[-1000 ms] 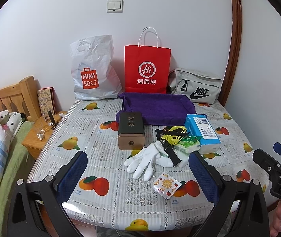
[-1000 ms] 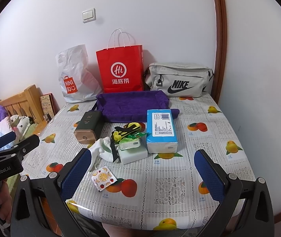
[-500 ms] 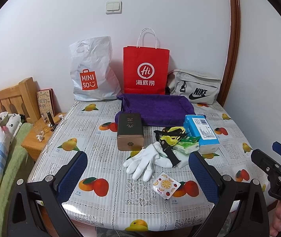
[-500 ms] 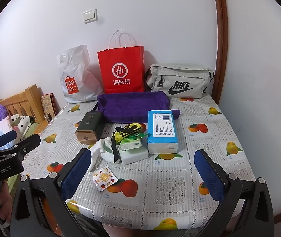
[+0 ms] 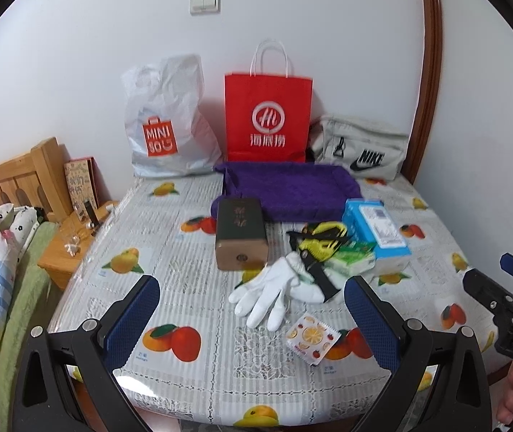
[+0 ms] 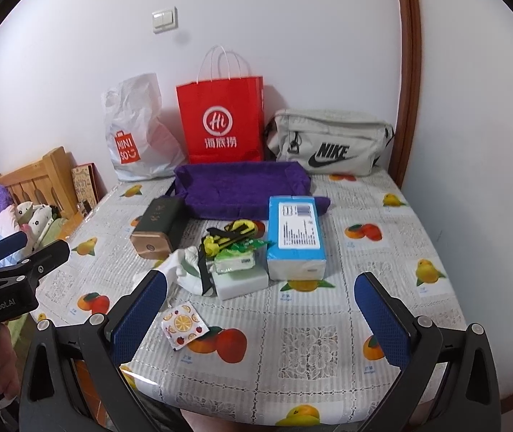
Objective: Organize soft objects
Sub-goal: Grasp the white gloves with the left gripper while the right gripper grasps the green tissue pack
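Both tongs stood wide open and held nothing, hovering over the near edge of the surface (image 6: 382,262), a table under a fruit-printed plastic cloth. The left tongs (image 5: 252,320) framed the white fabric glove (image 5: 270,289), which lay flat just beyond the blue-padded fingertips (image 5: 135,316), its fingers pointing toward the camera. The right tongs (image 6: 260,318) opened toward the same cluster; their left pad hid part of the glove (image 6: 182,264).

Taking the glove as landmark: a small square packet printed with citrus slices (image 5: 312,336) lay just nearer the tongs. A black strap with a yellow-and-black piece (image 5: 323,243) lay across the glove's cuff, touching it. Just right of the glove a green tissue pack (image 6: 236,257) lay on a white rectangular block (image 6: 243,282), and beyond that a blue-and-white tissue brick (image 6: 296,232). Behind the glove lay a dark green box with a bronze end (image 5: 242,237). Farther back sat a purple plush tray (image 5: 292,187), then, against the wall, a white plastic shopping bag (image 5: 166,122), a red paper bag (image 5: 267,115) and a grey waist bag (image 5: 360,147).
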### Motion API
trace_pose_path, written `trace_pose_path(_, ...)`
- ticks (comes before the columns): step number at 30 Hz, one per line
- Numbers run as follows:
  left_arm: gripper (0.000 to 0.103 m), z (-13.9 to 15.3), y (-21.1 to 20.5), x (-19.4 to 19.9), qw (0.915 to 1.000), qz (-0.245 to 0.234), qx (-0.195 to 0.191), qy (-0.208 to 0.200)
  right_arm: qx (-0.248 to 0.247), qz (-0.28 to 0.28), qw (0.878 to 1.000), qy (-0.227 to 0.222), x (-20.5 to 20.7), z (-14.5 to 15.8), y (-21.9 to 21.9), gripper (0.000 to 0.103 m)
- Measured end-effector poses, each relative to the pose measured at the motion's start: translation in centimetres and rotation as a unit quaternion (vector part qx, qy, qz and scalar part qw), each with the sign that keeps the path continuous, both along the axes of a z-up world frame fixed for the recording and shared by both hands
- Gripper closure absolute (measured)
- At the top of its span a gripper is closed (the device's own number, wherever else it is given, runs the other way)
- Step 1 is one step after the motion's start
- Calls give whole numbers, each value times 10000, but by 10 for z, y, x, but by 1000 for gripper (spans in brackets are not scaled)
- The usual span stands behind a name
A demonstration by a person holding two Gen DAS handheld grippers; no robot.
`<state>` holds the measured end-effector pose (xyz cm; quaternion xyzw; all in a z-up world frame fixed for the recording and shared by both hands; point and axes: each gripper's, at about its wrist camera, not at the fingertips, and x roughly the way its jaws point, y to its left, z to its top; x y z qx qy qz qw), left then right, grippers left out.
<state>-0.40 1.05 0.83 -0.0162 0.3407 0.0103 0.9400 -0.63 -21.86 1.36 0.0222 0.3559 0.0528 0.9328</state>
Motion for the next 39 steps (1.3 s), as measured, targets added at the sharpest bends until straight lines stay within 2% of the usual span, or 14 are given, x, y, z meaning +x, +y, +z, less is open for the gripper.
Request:
trace_pose_path(6, 0, -41, -1, 20, 9992, -35, 137, 374, 64, 48, 9997, 225, 16, -29, -7, 0)
trace_pose_path(13, 0, -84, -6, 51, 9982, -195, -1, 572, 146, 162, 9987, 458, 35, -61, -7, 0)
trace_pose_path(20, 14, -119, -20, 87, 9960, -485, -45, 751, 237, 279, 9973, 644, 54, -90, -9, 1)
trace_pose_path(26, 26, -135, -27, 115, 9939, -617, -104, 905, 367, 268, 9956, 818, 69, -107, -13, 2)
trace_pose_path(32, 48, -152, -34, 135, 9909, -760, -9, 1113, 620, 288, 9945, 796, 83, -110, -16, 5)
trace_pose_path(34, 63, -157, -35, 139, 9893, -835, -50, 1199, 663, 374, 9942, 766, 88, -109, -13, 5)
trace_pose_path(36, 85, -160, -34, 141, 9872, -958, -134, 1271, 618, 517, 9940, 745, 95, -108, -4, 5)
trace_pose_path(39, 91, -157, -30, 137, 9858, -1070, -236, 1275, 494, 709, 9938, 703, 105, -106, 12, 5)
